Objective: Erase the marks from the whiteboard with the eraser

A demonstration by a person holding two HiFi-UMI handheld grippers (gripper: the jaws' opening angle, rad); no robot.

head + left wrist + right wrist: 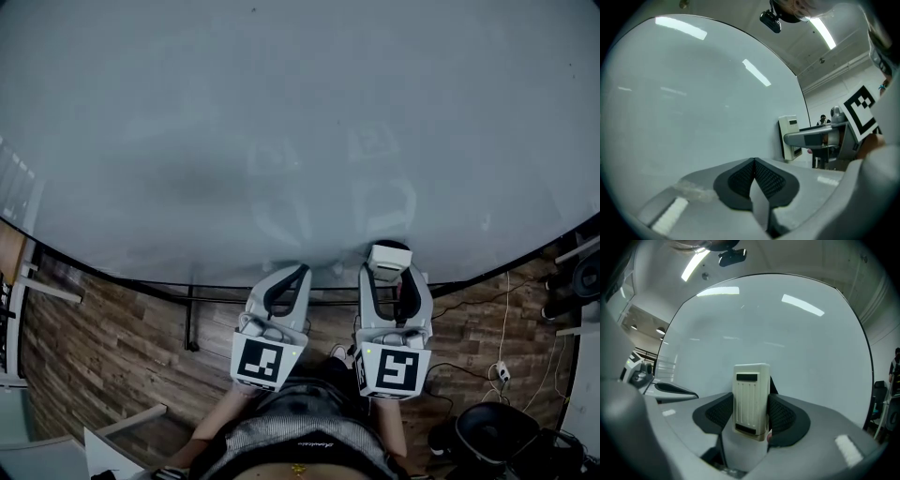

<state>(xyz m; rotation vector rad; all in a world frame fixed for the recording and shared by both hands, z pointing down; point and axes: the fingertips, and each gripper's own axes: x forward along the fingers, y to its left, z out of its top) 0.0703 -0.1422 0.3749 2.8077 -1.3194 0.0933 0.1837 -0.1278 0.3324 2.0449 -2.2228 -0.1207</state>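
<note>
Whiteboard fills most of the head view, pale grey with a faint darker haze left of centre. Wood-plank floor lies below its bottom edge, with cables to the right. The right gripper clamps the white eraser upright at the board's bottom edge, right of centre; contact with the board cannot be confirmed. The left gripper is beside it, pads pressed together on nothing. Ceiling strip lights are on overhead.

left gripper and right gripper: light grey shells, black ribbed pads, 1 black-white marker cube each. Grey knit top.
</note>
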